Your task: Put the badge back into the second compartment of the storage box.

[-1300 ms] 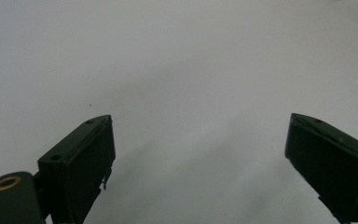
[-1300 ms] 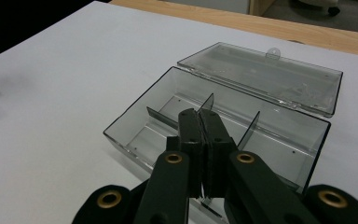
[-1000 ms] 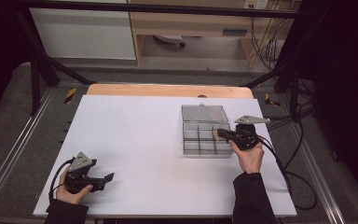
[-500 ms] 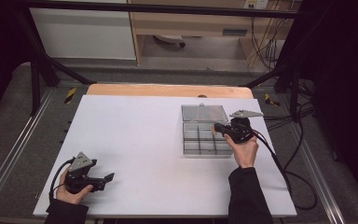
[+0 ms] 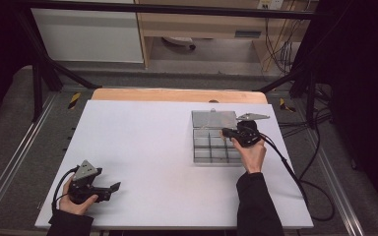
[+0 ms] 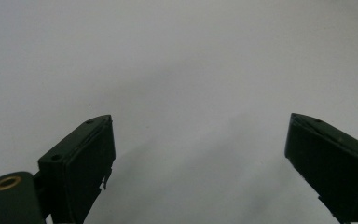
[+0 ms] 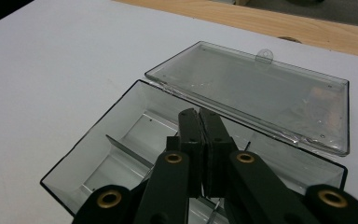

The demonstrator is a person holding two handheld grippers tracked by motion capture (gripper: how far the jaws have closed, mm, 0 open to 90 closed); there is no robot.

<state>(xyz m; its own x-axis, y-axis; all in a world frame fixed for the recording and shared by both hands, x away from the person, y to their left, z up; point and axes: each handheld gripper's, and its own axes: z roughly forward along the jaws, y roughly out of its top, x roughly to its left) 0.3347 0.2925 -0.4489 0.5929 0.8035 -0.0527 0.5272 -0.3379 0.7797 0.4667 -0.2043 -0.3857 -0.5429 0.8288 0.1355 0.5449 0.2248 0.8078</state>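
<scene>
Left gripper (image 5: 109,189), a black two-jaw tool with a grey three-cornered plate on top, rests in the person's left hand (image 5: 74,201) at the near left corner of the white rectangular table top (image 5: 142,147). In the left gripper view its jaws stand wide apart with nothing between them, bare white surface under them. Well apart to its right lies the clear grey plastic compartment box (image 5: 211,147), its transparent hinged lid (image 7: 256,93) folded flat open on the far side. The right gripper (image 5: 225,132), held in the person's right hand (image 5: 251,153), hangs over the box's open tray; its jaws are pressed together, empty, with tips above the compartments nearest the lid hinge.
</scene>
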